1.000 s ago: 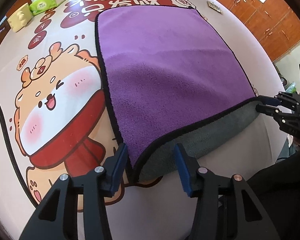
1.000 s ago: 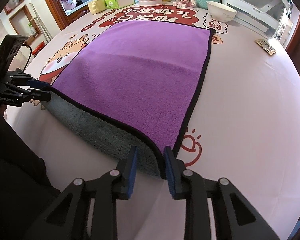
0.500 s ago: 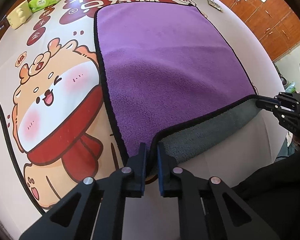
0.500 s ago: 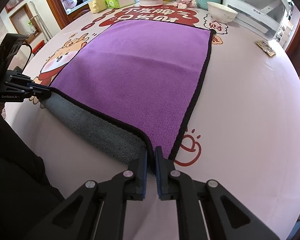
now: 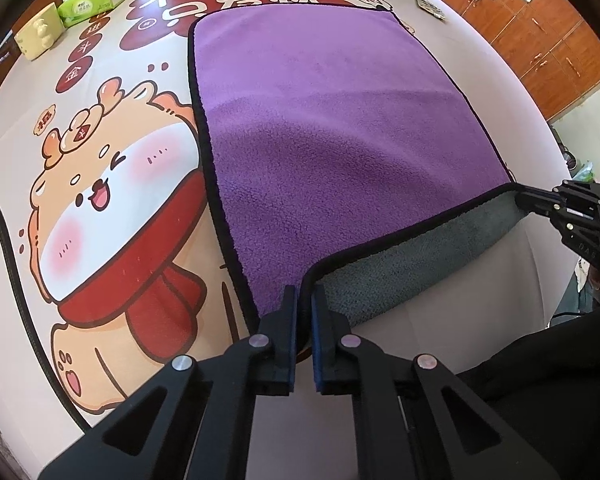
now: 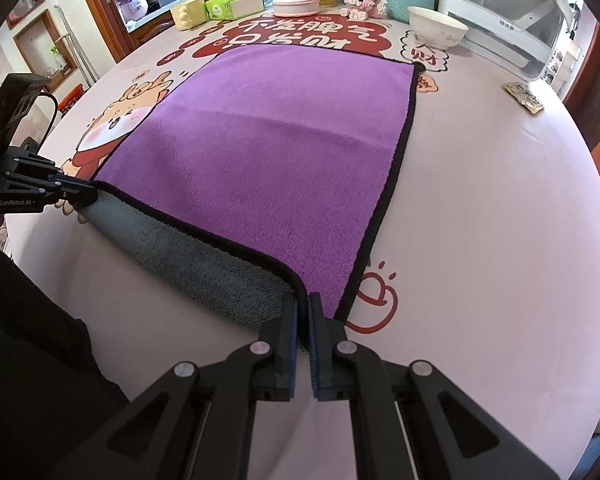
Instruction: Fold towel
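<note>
Towel: purple fleece towel with black trim and grey underside [image 5: 340, 152] lies flat on your printed table [image 6: 500, 240], near edge raised.
Left gripper [image 5: 305, 300]: clenched on the near-left corner.
Right gripper [image 6: 303, 305]: clenched on the near-right corner.
Risk: if you lift unevenly, the fold would likely skew; thin corner bites may slip free.

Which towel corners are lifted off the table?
The two near corners, pinched by the left tongs and right tongs, showing the purple towel's grey underside; the far corners lie flat.
</note>
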The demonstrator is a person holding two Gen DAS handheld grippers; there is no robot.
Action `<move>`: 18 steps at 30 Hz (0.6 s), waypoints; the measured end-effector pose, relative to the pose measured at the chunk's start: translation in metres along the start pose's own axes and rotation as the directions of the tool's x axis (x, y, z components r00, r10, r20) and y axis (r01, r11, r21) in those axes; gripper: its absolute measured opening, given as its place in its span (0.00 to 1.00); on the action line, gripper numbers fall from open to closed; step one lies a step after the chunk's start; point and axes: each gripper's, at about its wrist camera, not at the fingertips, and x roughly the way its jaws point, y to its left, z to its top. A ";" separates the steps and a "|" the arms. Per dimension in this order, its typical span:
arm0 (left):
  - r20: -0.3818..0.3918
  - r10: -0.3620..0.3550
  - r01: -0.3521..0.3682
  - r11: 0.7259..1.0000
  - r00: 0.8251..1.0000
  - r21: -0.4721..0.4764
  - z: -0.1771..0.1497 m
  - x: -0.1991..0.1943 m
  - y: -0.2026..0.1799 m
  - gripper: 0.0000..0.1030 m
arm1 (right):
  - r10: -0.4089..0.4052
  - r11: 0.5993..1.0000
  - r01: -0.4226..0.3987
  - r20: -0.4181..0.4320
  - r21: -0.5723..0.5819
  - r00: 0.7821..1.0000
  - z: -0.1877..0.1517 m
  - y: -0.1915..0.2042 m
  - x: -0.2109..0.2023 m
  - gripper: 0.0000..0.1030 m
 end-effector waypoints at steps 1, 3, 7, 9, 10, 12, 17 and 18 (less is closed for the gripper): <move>0.002 0.001 -0.001 1.000 1.000 0.003 0.001 -0.001 0.000 0.04 | -0.002 1.000 0.002 0.002 0.000 1.000 0.001 0.000 -0.002 0.04; 0.013 0.005 -0.005 1.000 1.000 0.009 0.003 -0.006 -0.001 0.04 | -0.009 1.000 0.009 0.010 0.011 1.000 0.004 -0.001 -0.006 0.04; 0.046 0.023 -0.024 0.999 0.999 0.030 0.008 -0.020 -0.005 0.04 | -0.036 0.999 0.036 0.040 0.020 0.999 0.016 0.001 -0.019 0.04; 0.065 0.032 -0.035 0.999 0.997 0.041 0.012 -0.030 -0.008 0.04 | -0.048 0.999 0.047 0.056 0.021 0.997 0.021 0.002 -0.026 0.04; 0.075 0.038 -0.042 0.998 0.996 0.046 0.014 -0.034 -0.009 0.04 | -0.053 0.999 0.052 0.065 0.018 0.996 0.024 0.002 -0.030 0.04; 0.104 0.051 -0.057 0.997 0.993 0.057 0.020 -0.044 -0.011 0.04 | -0.060 0.998 0.060 0.100 0.002 0.993 0.032 0.004 -0.040 0.04; 0.190 0.075 -0.091 0.993 0.979 0.078 0.040 -0.069 -0.013 0.04 | -0.087 0.996 0.091 0.174 -0.016 0.981 0.052 0.002 -0.060 0.04; 0.216 0.081 -0.101 0.991 0.973 0.083 0.045 -0.076 -0.013 0.04 | -0.094 0.995 0.100 0.187 -0.021 0.978 0.055 0.001 -0.063 0.04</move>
